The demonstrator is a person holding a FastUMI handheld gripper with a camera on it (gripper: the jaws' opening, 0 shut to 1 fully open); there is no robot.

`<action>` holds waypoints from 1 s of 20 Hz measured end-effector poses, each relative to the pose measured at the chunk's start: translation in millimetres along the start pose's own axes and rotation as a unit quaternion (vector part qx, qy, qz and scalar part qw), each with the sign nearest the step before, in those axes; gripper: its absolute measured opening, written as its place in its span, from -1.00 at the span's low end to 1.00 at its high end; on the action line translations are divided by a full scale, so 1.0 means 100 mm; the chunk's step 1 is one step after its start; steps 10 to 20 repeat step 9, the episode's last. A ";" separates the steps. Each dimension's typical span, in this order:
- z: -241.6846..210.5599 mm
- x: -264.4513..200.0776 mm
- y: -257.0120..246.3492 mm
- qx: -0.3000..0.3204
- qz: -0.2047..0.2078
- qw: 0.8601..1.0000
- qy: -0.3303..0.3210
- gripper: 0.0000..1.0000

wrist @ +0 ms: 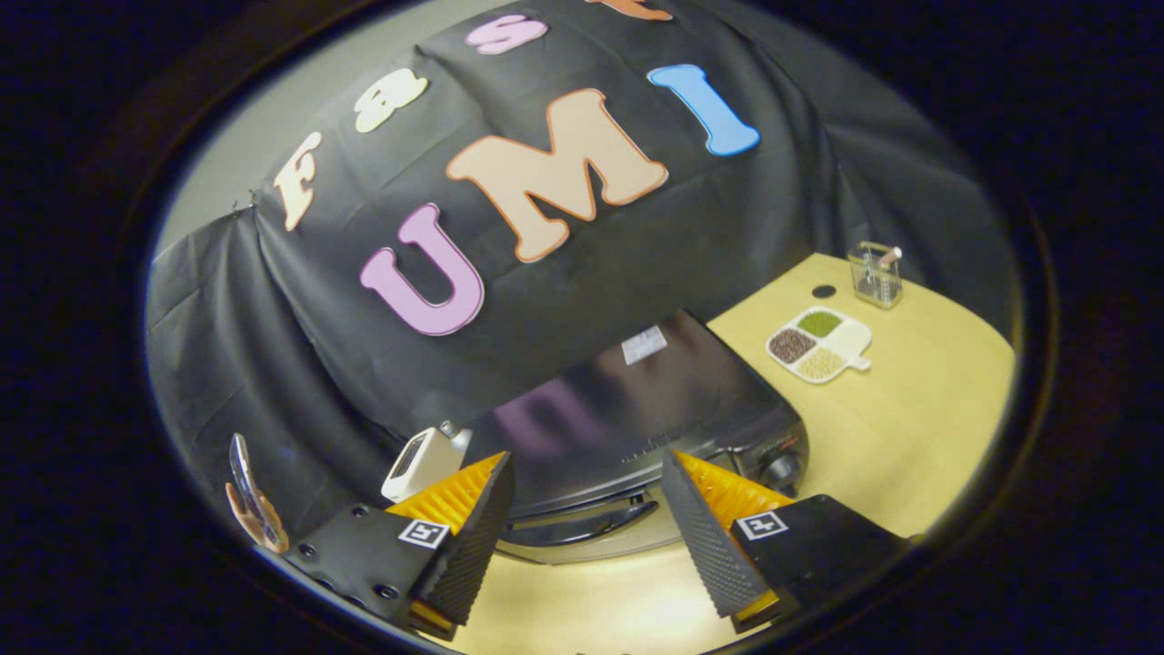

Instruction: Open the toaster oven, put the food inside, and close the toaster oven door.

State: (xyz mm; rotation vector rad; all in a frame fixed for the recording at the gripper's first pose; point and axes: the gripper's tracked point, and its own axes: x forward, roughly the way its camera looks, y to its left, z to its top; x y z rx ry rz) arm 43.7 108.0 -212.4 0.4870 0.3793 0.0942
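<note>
Two bumpy black fingers of the gripper (582, 537) are standing wide apart, holding nothing. Each finger is wearing an orange ridged back and a little square tag. Just ahead, between the fingers, the toaster oven (627, 428) is sitting on the smooth yellow table (909, 437). Its shiny dark top is looking like a mirror, and its curved door handle (582, 526) is showing between the fingers. A white plate with four cups of grains (818, 344) is lying beyond the oven, near a small clear box (876, 275).
</note>
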 end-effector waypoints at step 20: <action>1.20 -0.82 0.59 -0.231 -0.007 0.965 -0.125 0.98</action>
